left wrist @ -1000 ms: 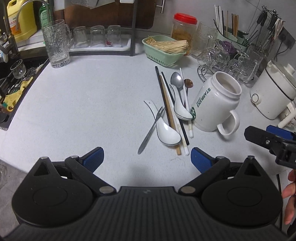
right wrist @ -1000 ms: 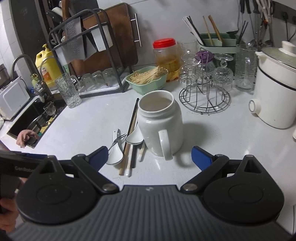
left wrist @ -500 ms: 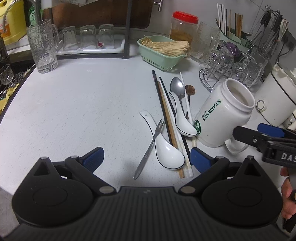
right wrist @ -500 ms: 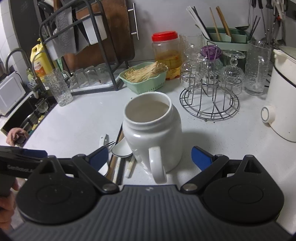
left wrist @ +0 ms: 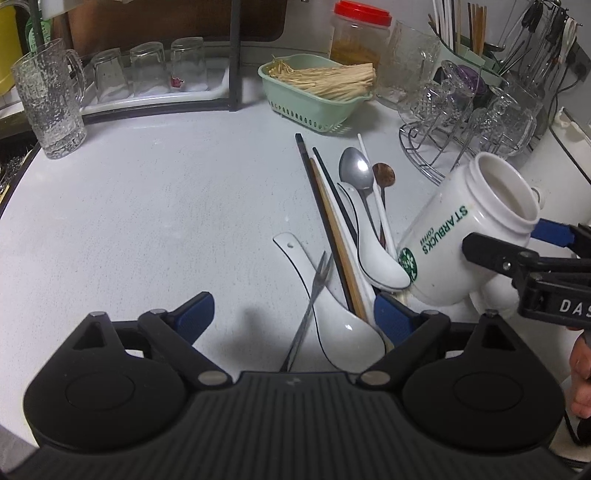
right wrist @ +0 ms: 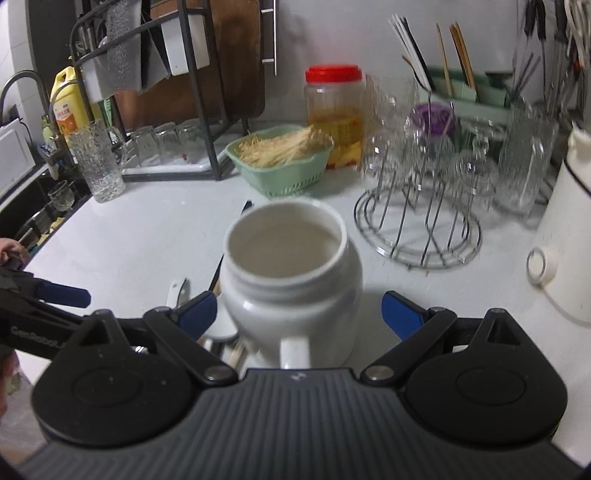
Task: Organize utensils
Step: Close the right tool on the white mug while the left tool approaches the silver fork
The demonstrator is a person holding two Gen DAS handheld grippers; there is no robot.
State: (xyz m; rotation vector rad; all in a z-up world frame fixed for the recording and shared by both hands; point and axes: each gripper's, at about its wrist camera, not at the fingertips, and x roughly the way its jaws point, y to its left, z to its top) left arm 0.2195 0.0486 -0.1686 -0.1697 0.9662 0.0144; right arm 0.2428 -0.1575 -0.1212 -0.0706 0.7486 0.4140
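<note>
A pile of utensils lies on the white counter (left wrist: 166,221): a metal fork (left wrist: 314,291), two white ceramic spoons (left wrist: 343,332) (left wrist: 376,254), several chopsticks (left wrist: 332,229), a steel spoon (left wrist: 356,170) and a small brown spoon (left wrist: 384,173). My left gripper (left wrist: 291,314) hovers low over the pile's near end, its jaws closing, with the fork and the nearer spoon's bowl between the pads, untouched. A white Starbucks mug (right wrist: 291,280) stands just right of the pile. My right gripper (right wrist: 299,312) straddles it, open, with a gap at the right pad.
A green basket of sticks (left wrist: 317,92), a red-lidded jar (left wrist: 358,33) and a wire rack of glasses (right wrist: 421,229) stand behind. A tall glass mug (left wrist: 48,99) and a dish rack are at the back left, a white cooker (right wrist: 565,258) is at the right, and the sink edge runs along the left.
Both grippers have come forward and lower. The utensils' near ends now lie between the left fingers, and the mug now sits between the right fingers.
</note>
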